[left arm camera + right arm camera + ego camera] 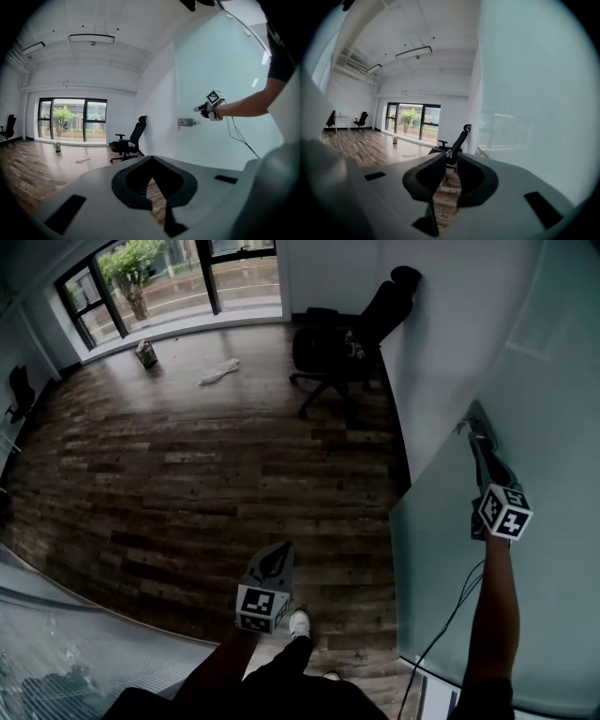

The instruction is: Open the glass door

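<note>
Door: The glass door fills the right side of the head view. I cannot tell if it is shut or a bit open.
Handle: A small metal handle sits on the glass, middle right in the left gripper view. This is the part to pull.
Right gripper: The right gripper is held up against the glass at the right of the head view. It is near the handle but not on it. Its jaws are partly apart and nothing is between them. I think they are apart so they can fit around the handle.
Left gripper: The left gripper is low at the bottom middle, over the floor. Its jaws are pressed together and hold nothing. It is probably just waiting out of the way.
Chair: The chair stands at the top middle by the wall, far from both grippers.
</note>
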